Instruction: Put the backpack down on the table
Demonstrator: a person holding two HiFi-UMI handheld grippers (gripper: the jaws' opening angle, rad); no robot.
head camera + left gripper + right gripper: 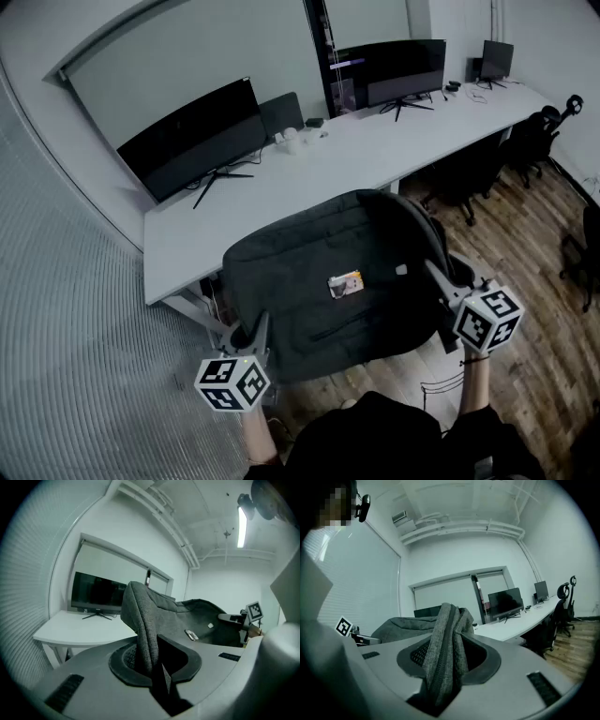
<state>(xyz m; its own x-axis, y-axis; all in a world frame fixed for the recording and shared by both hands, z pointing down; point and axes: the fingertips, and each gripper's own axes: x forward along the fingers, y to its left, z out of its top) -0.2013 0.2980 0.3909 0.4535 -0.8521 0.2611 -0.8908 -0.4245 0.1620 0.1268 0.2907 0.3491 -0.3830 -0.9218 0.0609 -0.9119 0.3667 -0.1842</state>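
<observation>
The dark grey backpack (pixel 319 272) hangs stretched between the two grippers at the middle of the head view, broad face up, with a small coloured label (pixel 345 284) near its centre; its far end overlaps the near edge of the white table (pixel 281 187), though whether it touches there I cannot tell; its near end is over the wooden floor (pixel 525 253). The left hand-held gripper (pixel 251 336), at the backpack's 7 o'clock, is nearly closed, pinching a thin fold of the fabric; the right hand-held gripper (pixel 439 279), at its 3 o'clock, stands wider, clamped on a thicker bunch of fabric with a zip seam. On the table a wide monitor (pixel 192 141) stands at 11 o'clock, a second monitor (pixel 389 66) at 12, a smaller monitor (pixel 495 58) at 1; black office chairs (pixel 534 141) sit at 2 o'clock.
</observation>
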